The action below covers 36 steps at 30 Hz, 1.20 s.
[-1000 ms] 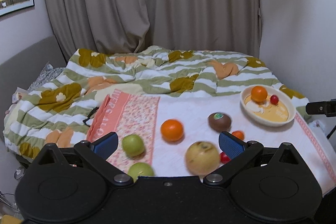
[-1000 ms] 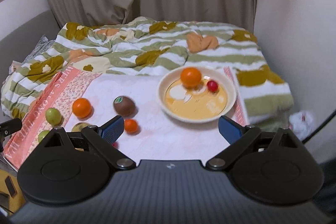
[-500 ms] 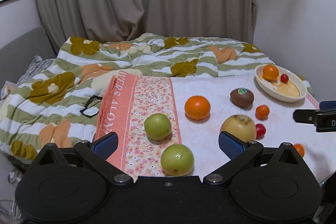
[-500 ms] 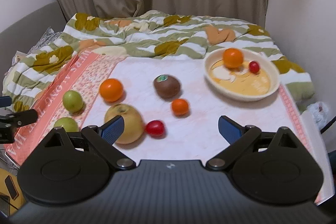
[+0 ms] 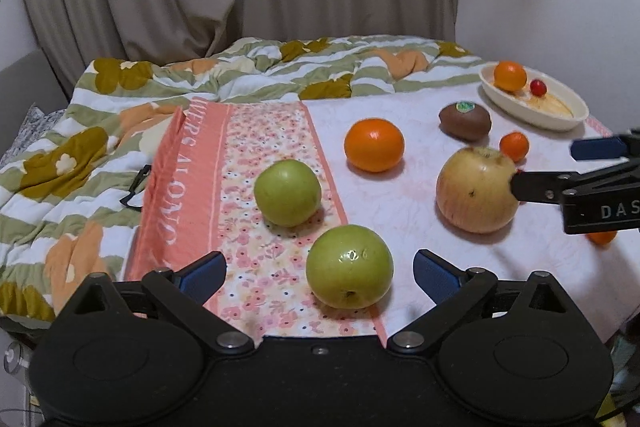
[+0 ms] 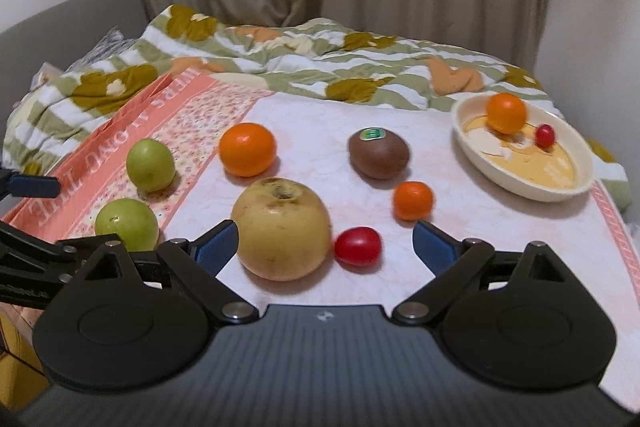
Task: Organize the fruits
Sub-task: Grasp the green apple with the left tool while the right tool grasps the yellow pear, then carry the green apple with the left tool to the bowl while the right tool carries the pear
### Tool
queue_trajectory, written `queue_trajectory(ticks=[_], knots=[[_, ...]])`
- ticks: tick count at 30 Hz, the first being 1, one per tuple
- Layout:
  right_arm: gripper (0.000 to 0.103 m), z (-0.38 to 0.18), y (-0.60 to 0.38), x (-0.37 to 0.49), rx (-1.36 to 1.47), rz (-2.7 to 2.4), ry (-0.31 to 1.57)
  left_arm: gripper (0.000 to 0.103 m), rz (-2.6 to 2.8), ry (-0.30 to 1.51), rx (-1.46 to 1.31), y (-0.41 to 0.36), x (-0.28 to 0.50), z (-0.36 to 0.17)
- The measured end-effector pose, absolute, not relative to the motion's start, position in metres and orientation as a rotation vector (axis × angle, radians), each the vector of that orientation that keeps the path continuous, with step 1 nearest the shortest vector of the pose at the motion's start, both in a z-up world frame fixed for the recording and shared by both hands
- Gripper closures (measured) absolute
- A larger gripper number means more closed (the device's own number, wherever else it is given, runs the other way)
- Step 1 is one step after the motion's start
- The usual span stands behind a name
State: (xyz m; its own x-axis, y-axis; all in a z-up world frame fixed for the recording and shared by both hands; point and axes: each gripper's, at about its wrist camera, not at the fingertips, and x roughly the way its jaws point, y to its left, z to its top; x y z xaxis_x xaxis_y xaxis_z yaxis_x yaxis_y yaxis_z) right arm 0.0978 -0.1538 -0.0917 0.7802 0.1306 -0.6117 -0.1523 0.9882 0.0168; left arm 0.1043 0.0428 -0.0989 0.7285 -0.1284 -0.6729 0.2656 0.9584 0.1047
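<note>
Both tongs gaped empty as the yellow apple [image 6: 282, 229] sat just ahead of the right gripper [image 6: 326, 247], the left gripper [image 5: 320, 273] farther off.

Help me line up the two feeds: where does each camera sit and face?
Left wrist: low behind its own open left gripper, facing the near green apple; right gripper intrudes.
Right wrist: behind its open right gripper, facing the yellow apple; left gripper intrudes.
Shared: cream oval dish, brown stickered kiwi.
</note>
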Motion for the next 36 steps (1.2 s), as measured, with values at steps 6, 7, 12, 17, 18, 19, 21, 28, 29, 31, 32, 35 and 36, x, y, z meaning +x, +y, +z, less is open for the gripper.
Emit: queue_trajectory(ticks=[6,7,12,17,18,19,21,28,29,31,32,35,36], knots=[[0.000,-0.106,-0.142,0.115,-0.080,0.224,0.655,0.018,-0.230,0.765,0.196,0.036,0.117,-0.115],[0.000,-0.107,-0.140,0.118,-0.078,0.235,0.654,0.019,-0.229,0.770,0.195,0.035,0.119,-0.117],[0.000,-0.113,-0.135,0.127,-0.093,0.281,0.654,0.034,-0.224,0.799,0.191,0.032,0.124,-0.122],[0.000,-0.113,-0.132,0.132,-0.113,0.317,0.667,0.043,-0.226,0.830,0.163,0.030,0.128,-0.125],[0.000,-0.113,-0.131,0.132,-0.119,0.322,0.666,0.043,-0.225,0.832,0.162,0.031,0.127,-0.125],[0.000,-0.113,-0.130,0.132,-0.125,0.328,0.668,0.043,-0.225,0.834,0.160,0.031,0.127,-0.125],[0.000,-0.113,-0.129,0.133,-0.140,0.336,0.672,0.043,-0.223,0.839,0.148,0.032,0.127,-0.124],[0.008,-0.118,-0.126,0.135,-0.192,0.361,0.686,0.043,-0.196,0.849,0.131,0.038,0.120,-0.123],[0.009,-0.119,-0.125,0.136,-0.200,0.361,0.689,0.043,-0.193,0.850,0.129,0.039,0.119,-0.123],[0.010,-0.121,-0.124,0.136,-0.213,0.359,0.689,0.043,-0.187,0.855,0.120,0.041,0.117,-0.122],[0.012,-0.122,-0.123,0.136,-0.222,0.355,0.687,0.043,-0.185,0.857,0.112,0.043,0.116,-0.122],[0.013,-0.124,-0.122,0.134,-0.243,0.349,0.678,0.043,-0.176,0.861,0.095,0.046,0.113,-0.121],[0.014,-0.124,-0.121,0.133,-0.245,0.347,0.676,0.043,-0.175,0.861,0.094,0.047,0.112,-0.120]])
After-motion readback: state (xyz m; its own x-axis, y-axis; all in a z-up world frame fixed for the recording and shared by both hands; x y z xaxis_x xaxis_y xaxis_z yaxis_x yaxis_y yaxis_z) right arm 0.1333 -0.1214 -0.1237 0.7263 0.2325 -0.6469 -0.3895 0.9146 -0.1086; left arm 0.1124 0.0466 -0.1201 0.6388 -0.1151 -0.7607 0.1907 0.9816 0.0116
